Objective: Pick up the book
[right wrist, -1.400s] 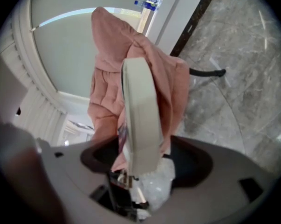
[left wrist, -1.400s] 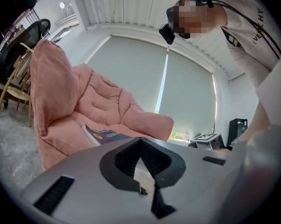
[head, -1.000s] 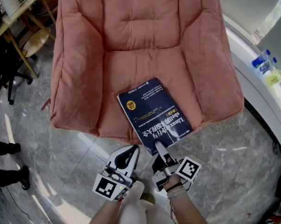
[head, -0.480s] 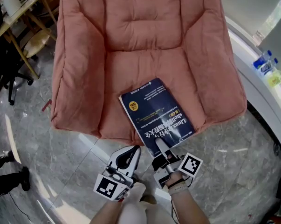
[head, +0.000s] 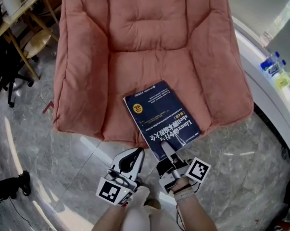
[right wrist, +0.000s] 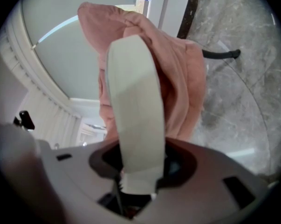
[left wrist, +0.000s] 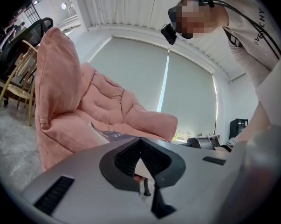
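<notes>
"Between the right tongs, what's that pale slab?"

"That's the page edge of the book. Those tongs have just been closing and now pinch it, one pad on either face. From above, the right tongs have it by its near corner."

"And the left tongs?"

"Pressed together with nothing in them. They sit level, just beside the right pair, a little short of the book and not touching it."

"Where does the book lie?"

"Flat on the front of the seat cushion of the pink armchair, dark blue cover up, turned askew. Its near corner pokes out past the cushion's front edge, and that's the corner being gripped."

"What's round about?"

"Grey marbled floor under the chair and under both marker cubes. A wooden chair stands off to the armchair's left, and capped water bottles stand on a white ledge at the right, well apart from the book."
</notes>
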Demonstrator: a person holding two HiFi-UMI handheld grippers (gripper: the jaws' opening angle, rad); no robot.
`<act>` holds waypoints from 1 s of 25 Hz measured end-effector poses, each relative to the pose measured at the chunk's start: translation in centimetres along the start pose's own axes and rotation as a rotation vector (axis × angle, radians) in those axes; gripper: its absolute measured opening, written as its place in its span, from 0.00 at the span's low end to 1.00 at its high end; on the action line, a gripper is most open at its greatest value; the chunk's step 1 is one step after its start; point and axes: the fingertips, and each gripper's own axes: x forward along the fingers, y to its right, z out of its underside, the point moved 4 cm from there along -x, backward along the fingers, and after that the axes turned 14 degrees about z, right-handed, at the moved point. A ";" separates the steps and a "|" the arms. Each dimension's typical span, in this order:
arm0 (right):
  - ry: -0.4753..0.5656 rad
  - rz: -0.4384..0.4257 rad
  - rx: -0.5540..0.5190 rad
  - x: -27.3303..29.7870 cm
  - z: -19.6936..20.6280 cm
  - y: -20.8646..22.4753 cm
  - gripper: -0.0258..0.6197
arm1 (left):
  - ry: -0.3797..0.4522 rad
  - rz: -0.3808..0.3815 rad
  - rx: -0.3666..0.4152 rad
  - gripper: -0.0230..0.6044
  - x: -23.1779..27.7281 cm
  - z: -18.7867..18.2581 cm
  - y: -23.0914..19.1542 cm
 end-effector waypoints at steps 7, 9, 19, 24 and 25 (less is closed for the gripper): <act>0.018 -0.016 0.038 -0.7 0.1 -1.1 0.32 | -0.006 0.006 -0.007 0.05 -0.2 -1.3 0.2; 0.021 -0.025 0.050 -0.9 0.2 -1.6 0.32 | -0.010 -0.002 -0.013 0.05 -0.4 -1.8 0.1; 0.029 -0.001 0.101 -1.7 0.1 -3.3 0.32 | -0.012 -0.008 -0.012 0.05 -0.6 -4.0 0.2; 0.032 0.029 0.131 -2.0 -0.1 -3.6 0.32 | -0.009 -0.007 -0.017 0.05 -0.4 -4.8 0.6; 0.032 0.033 0.135 -2.0 0.0 -3.7 0.32 | -0.009 -0.007 -0.019 0.05 -0.5 -4.9 0.6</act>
